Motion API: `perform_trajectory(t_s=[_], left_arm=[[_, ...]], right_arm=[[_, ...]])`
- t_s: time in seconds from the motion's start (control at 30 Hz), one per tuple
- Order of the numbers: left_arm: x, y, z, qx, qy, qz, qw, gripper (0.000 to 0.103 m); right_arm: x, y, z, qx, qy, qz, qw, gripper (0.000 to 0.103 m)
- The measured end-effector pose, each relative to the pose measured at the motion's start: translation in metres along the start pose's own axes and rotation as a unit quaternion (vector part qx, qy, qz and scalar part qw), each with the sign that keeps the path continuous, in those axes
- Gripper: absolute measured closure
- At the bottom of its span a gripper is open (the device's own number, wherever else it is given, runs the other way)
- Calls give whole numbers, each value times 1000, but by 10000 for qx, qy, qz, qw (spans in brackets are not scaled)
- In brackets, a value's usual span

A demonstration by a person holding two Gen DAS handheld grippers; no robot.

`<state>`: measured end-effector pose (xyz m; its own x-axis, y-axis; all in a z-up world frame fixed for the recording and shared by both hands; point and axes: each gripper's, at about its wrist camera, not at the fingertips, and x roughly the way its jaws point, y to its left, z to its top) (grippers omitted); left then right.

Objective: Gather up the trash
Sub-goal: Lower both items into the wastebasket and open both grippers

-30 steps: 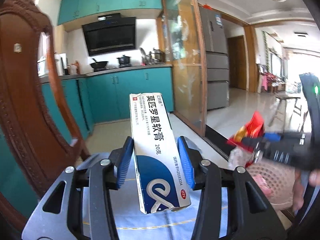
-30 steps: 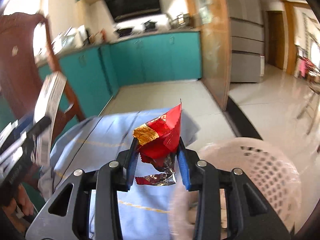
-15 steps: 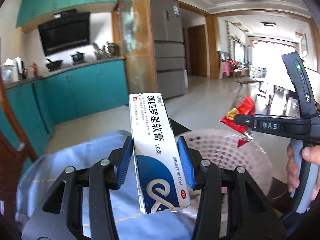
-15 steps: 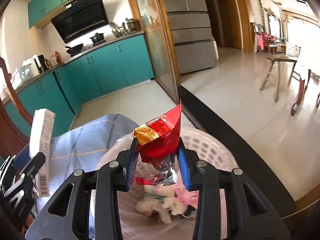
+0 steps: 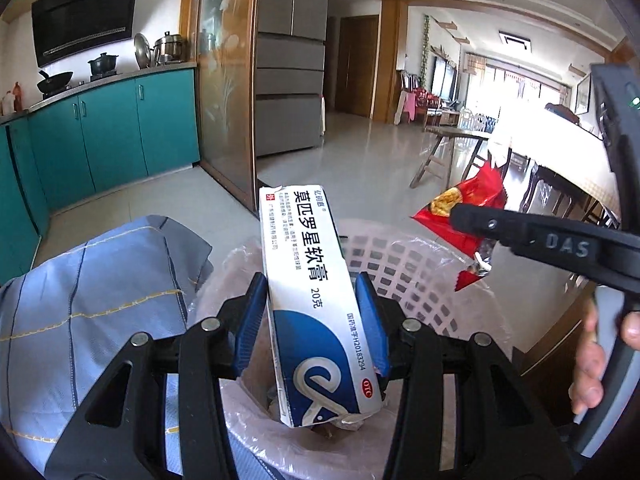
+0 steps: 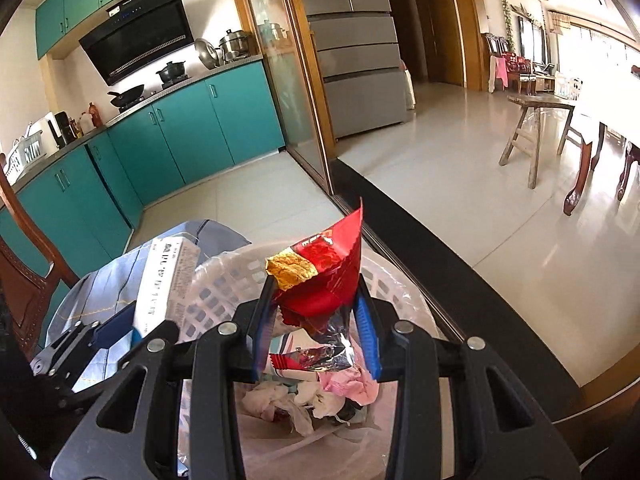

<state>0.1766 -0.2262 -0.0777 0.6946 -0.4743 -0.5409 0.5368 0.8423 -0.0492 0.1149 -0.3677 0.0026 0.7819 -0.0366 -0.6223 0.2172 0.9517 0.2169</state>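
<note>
Far left: blue checked cloth (image 5: 100,296) draped over a surface, its corner touching the left rim of the basket.

Centre-left: left gripper (image 5: 316,312), blue pads clamped on a white-and-blue ointment box (image 5: 316,300) with Chinese print and an OTC mark. Box upright, tilted slightly, lower end hanging over the left part of the basket's opening.

Centre: pale pink plastic laundry-style basket (image 6: 224,284) lined with a clear bag, serving as the bin. Inside, crumpled tissues (image 6: 304,398) and pink scraps (image 6: 352,384) at the bottom.

Centre-right: right gripper (image 6: 316,320), pads pinched on a torn red snack wrapper (image 6: 324,276) with silver foil lining, held above the basket's middle.

Right: tiled floor, wooden stool, dining furniture well apart from the basket.

Step in hand, judged from positions: both items poised over the bin, release not yet made. Next move likely: opening of each grip so box and wrapper drop inside, with the box nudged further from the left rim to avoid catching the edge.
</note>
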Motion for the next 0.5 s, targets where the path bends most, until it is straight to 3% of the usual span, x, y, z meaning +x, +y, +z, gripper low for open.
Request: perform_trajectory(t_s=[0.23, 0.27, 0.3, 0.33, 0.5], left_arm=[[10, -3, 0, -27, 136, -129, 9998, 53], [9, -3, 0, -37, 146, -138, 9998, 50], [8, -3, 0, -51, 139, -76, 9999, 37], [6, -1, 1, -66, 102, -30, 9999, 31], [-7, 9, 3, -79, -17, 297, 9995, 31]], right_arm=[[6, 3, 1, -47, 107, -10, 9999, 65], [7, 4, 1, -55, 142, -5, 9999, 65], [10, 7, 3, -55, 170, 1, 9998, 65], [11, 7, 3, -53, 202, 8, 9998, 65], [15, 10, 3, -60, 283, 58, 9996, 55]])
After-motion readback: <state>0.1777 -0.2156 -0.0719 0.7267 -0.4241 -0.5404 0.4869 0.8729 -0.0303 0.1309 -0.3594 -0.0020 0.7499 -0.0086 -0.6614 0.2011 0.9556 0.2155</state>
